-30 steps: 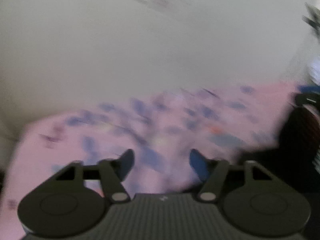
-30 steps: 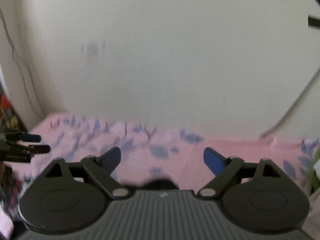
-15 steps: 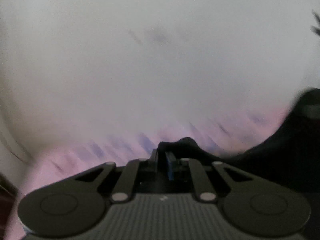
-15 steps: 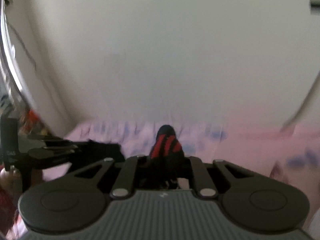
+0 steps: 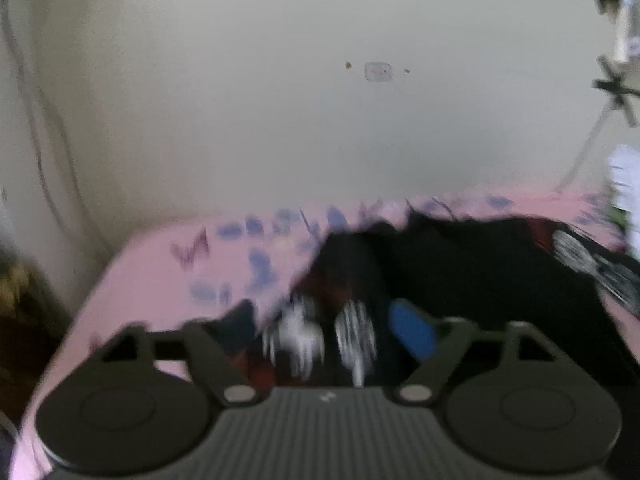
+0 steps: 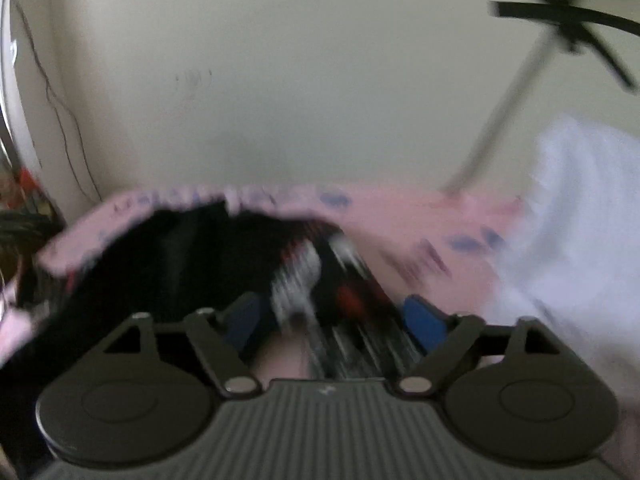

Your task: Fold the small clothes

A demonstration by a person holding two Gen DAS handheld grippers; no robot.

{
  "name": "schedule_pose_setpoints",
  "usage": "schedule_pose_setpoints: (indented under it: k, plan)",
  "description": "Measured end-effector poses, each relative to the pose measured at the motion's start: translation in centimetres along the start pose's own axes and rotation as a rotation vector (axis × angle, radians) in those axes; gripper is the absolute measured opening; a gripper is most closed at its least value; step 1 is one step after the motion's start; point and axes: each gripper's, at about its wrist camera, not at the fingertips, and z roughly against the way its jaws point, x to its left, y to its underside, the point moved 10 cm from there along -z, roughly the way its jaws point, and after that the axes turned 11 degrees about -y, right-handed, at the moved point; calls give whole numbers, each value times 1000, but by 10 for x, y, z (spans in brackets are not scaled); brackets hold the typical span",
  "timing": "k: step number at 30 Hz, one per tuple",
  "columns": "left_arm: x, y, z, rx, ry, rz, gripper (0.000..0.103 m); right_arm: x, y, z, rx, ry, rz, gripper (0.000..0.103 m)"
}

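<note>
A black garment (image 5: 460,272) with white and red print lies spread on the pink sheet (image 5: 160,272), blurred by motion. My left gripper (image 5: 326,328) hovers over its near left part; the jaws are opening, cloth lies between the blue pads (image 5: 412,334) and they do not press on it. In the right wrist view the same black garment (image 6: 180,264) stretches left, its printed end under my right gripper (image 6: 336,320). That gripper's jaws are opening too, with the print between its fingers (image 6: 424,320) and loose.
The pink sheet (image 6: 400,216) with blue print covers a bed against a pale wall (image 5: 280,100). A white cloth (image 6: 580,220) is piled at the right. A thin cable (image 6: 56,104) runs down the wall at left. Dark clutter (image 5: 20,312) sits beside the bed's left edge.
Half a second ago both grippers were shut on the black garment and held it up. Now both stand wide and the garment lies on the sheet. Both views have shifted across the bed.
</note>
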Motion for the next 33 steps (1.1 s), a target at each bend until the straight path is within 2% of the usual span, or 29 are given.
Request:
schedule_pose_setpoints:
  k: [3,5,6,9,10,11,12,14,15,16,18,19,20,22,24,25,27,29,30,31,32,33]
  plan:
    - [11,43,37,33,86,89,99,-1,50,34,40,70,10,88]
    - [17,61,55,56,110,158,99,-5,79,48,81,115,-5,86]
    - [21,69,60,63,114,192,99,-6,92,53,99,122,-15,68]
    - [31,83,70,69,105,250,99,-2,96,61,62,155,14,0]
    - [34,85,70,71,97,262,99,-4,90,64,47,200,42,0]
    - [37,87,71,74,88,274,99,-9,79,68,19,305,123,0]
    - [41,88,74,75,80,283,99,-18,64,77,-13,486,263,0]
    - [47,88,85,63,63,292,99,-38,35,97,-89,809,455,0]
    - [49,88,89,56,56,291,99,-45,23,108,-125,903,479,0]
    - [51,89,93,51,51,290,99,-50,15,117,-145,927,451,26]
    - [51,93,99,52,55,286,99,-44,12,121,-159,794,337,64]
    - [49,97,101,59,61,281,99,-30,16,119,-169,630,268,64]
    - [47,100,101,67,67,274,99,-12,25,111,-154,436,190,64]
    - [40,107,100,85,83,260,99,29,45,92,-107,106,82,66]
    - [31,112,96,110,113,247,99,72,70,75,-43,-143,7,67]
    - [26,113,94,121,126,241,99,90,83,63,0,-207,2,67]
    - [15,118,92,145,160,220,99,113,103,42,54,-237,18,67]
    - [4,125,91,168,190,197,96,131,118,20,92,-279,-12,61]
    - [-2,129,91,181,203,184,89,137,119,15,68,-285,-16,50]
    - [-6,132,91,193,213,174,84,147,119,12,56,-296,7,11]
    - [-11,135,91,203,223,163,67,156,118,12,48,-288,21,2]
    - [-15,137,91,214,232,150,47,157,109,13,24,-273,30,1]
